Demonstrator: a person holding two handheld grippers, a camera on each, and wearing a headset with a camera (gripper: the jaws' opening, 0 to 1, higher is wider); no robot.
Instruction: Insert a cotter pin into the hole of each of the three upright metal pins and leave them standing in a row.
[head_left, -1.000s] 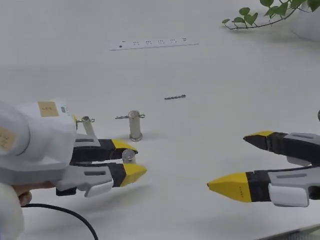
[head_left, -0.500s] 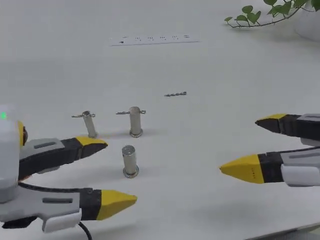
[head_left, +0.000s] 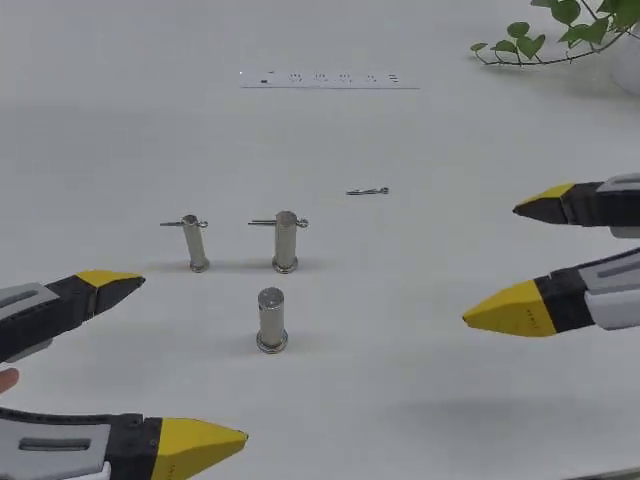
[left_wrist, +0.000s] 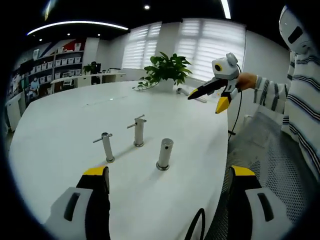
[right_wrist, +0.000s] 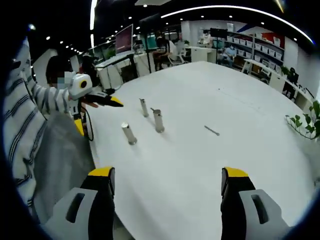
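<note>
Three upright metal pins stand on the white table. The back left pin (head_left: 195, 245) and the back middle pin (head_left: 286, 242) each have a cotter pin through the top. The front pin (head_left: 271, 320) stands alone, its top bare. A loose cotter pin (head_left: 367, 191) lies flat farther back to the right. My left gripper (head_left: 170, 362) is open at the lower left, a short way from the front pin (left_wrist: 164, 154). My right gripper (head_left: 500, 262) is open at the right, well clear of the pins (right_wrist: 129, 133). Neither gripper holds anything.
A white power strip (head_left: 330, 79) lies at the far side and a potted plant (head_left: 560, 25) sits at the back right corner. The table's rounded edge (left_wrist: 220, 150) runs close to the pins on the person's side. A striped sleeve (left_wrist: 300, 100) shows there.
My left gripper, whose jaws were closed around the front pin, has opened and drawn back toward the lower left. The front pin stays upright. The right gripper has hardly moved.
</note>
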